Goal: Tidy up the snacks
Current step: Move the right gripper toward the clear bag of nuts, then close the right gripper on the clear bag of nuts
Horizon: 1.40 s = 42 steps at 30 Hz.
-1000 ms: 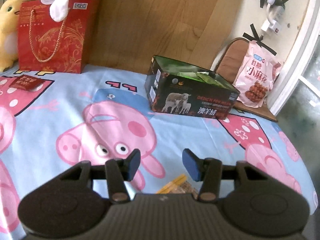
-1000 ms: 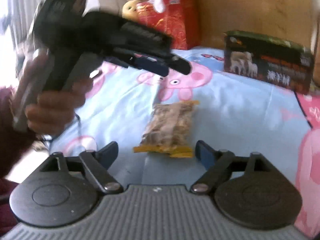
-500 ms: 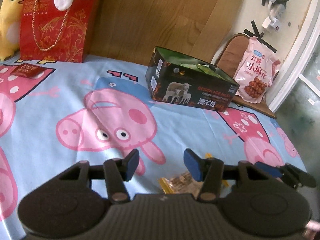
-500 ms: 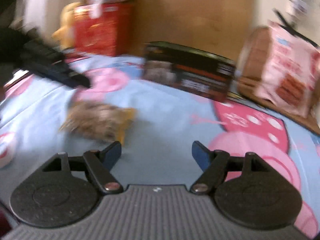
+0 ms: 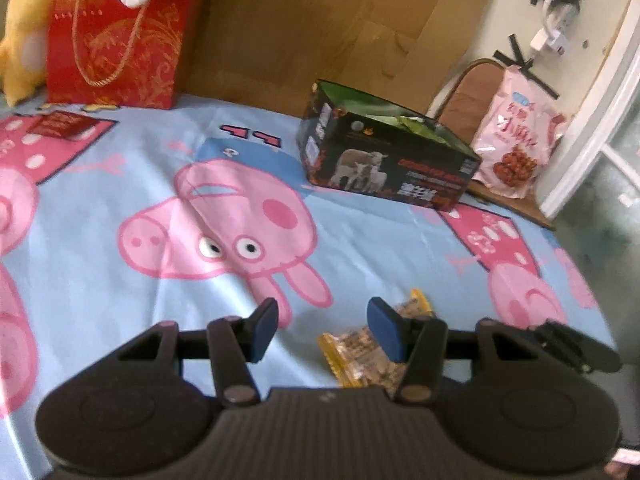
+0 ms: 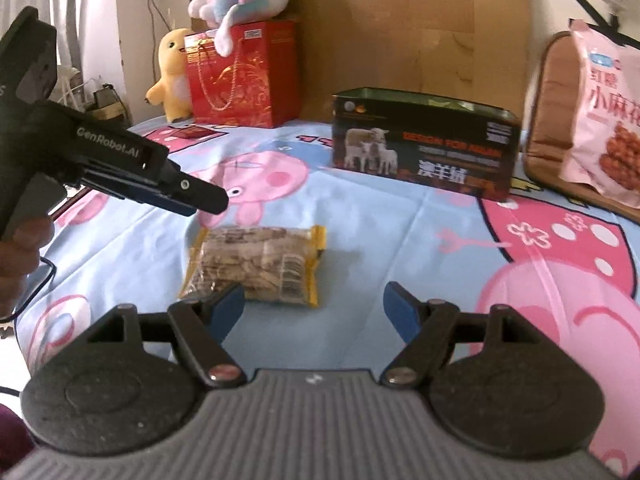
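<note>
A clear snack packet with yellow ends (image 6: 256, 266) lies flat on the cartoon-pig tablecloth (image 6: 400, 236). It also shows in the left wrist view (image 5: 360, 350), partly hidden behind the right finger. My left gripper (image 5: 322, 330) is open and empty, just above and left of the packet; it also shows in the right wrist view (image 6: 192, 196). My right gripper (image 6: 314, 308) is open and empty, just short of the packet. An open dark box with a sheep picture (image 6: 424, 142) (image 5: 384, 160) stands at the back with green packets inside.
A red gift bag (image 6: 244, 74) with plush toys stands at the back left, with a small red packet (image 5: 62, 126) in front. A pink snack bag (image 6: 604, 112) (image 5: 516, 142) leans on a chair at the back right. The table edge drops off right.
My right gripper swung back left, so the packet now lies centred before it. My left gripper shifted slightly, showing more of the packet. Both stayed open.
</note>
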{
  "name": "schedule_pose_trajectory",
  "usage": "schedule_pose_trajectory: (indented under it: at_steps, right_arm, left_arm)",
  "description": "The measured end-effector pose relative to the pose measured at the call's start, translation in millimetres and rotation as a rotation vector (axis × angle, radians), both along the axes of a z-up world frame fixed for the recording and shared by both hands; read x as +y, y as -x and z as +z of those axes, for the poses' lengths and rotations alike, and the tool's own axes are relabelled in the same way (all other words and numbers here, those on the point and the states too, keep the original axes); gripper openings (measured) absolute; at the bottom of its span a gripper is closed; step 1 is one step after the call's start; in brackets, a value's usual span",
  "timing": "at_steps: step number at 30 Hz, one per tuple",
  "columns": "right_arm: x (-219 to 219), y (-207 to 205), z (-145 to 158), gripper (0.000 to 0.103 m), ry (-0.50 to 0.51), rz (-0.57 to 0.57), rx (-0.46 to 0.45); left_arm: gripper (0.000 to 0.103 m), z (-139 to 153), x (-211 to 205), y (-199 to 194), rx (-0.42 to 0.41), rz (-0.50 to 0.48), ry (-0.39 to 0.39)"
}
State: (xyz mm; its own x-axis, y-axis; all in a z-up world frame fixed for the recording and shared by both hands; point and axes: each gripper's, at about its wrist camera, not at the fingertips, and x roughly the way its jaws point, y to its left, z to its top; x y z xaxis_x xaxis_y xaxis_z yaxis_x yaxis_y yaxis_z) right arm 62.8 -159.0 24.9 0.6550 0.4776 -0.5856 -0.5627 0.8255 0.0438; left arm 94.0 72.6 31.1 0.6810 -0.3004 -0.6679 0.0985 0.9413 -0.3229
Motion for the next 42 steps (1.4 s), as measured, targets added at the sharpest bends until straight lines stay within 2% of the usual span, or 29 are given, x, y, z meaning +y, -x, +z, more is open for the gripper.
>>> schedule_pose_trajectory:
  at_steps: [3, 8, 13, 22, 32, 38, 42]
  right_arm:
    - [6, -5, 1, 0.079, -0.001, 0.021, -0.008]
    - [9, -8, -5, 0.079, -0.03, 0.038, 0.013]
    - [3, -11, -8, 0.079, -0.075, 0.034, 0.044]
    - [2, -7, -8, 0.079, -0.085, 0.036, 0.044]
    - [4, -1, -8, 0.08, -0.081, 0.094, 0.039]
    - [1, -4, -8, 0.083, -0.106, 0.089, 0.054]
    - [-5, -4, -7, 0.083, -0.147, 0.068, 0.049]
  left_arm:
    - [0.05, 1, -4, -1, 0.001, 0.035, -0.062]
    - [0.05, -3, -5, -4, 0.024, 0.066, -0.108]
    - [0.05, -8, -2, -7, 0.047, 0.082, -0.111]
    - [0.051, -11, 2, -7, 0.053, 0.095, -0.112]
    - [0.055, -18, 2, 3, -0.025, 0.083, -0.112]
    - [0.067, -24, -2, 11, -0.092, 0.058, -0.108]
    - [0.077, -25, -2, 11, -0.108, 0.041, -0.092]
